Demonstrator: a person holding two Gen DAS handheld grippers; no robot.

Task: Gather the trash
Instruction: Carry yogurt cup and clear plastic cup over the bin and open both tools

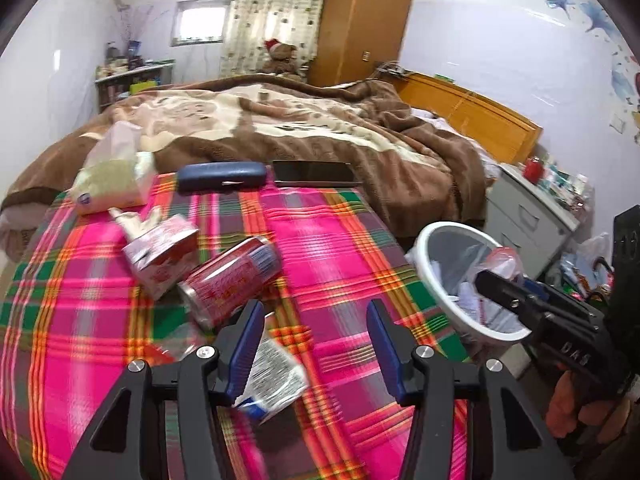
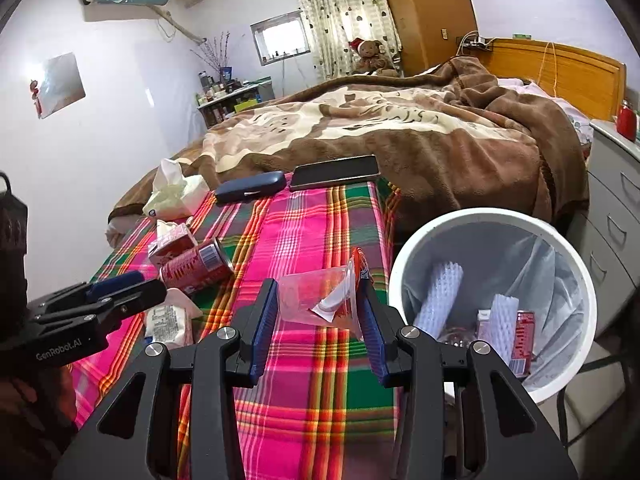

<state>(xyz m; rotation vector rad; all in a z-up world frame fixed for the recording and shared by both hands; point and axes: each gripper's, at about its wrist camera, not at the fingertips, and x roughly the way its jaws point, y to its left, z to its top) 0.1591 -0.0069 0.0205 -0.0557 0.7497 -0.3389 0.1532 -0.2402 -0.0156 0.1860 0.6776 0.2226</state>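
Carrying the plastic cup to the bin

The right gripper [image 2: 318, 312] is clamped on a clear plastic cup [image 2: 316, 296], with the white trash bin [image 2: 404, 276] just to its right; swing over the rim before releasing. The left gripper [image 1: 316, 344] is spread wide, its left finger at a white wrapper [image 1: 272, 380], a red can [image 1: 228, 280] just ahead.

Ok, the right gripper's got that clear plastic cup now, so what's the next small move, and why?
Probably carry it rightward until it hangs over the white bin, then open. The right gripper is shut on the clear plastic cup above the plaid sheet, left of the bin's rim, so letting go now would likely miss.
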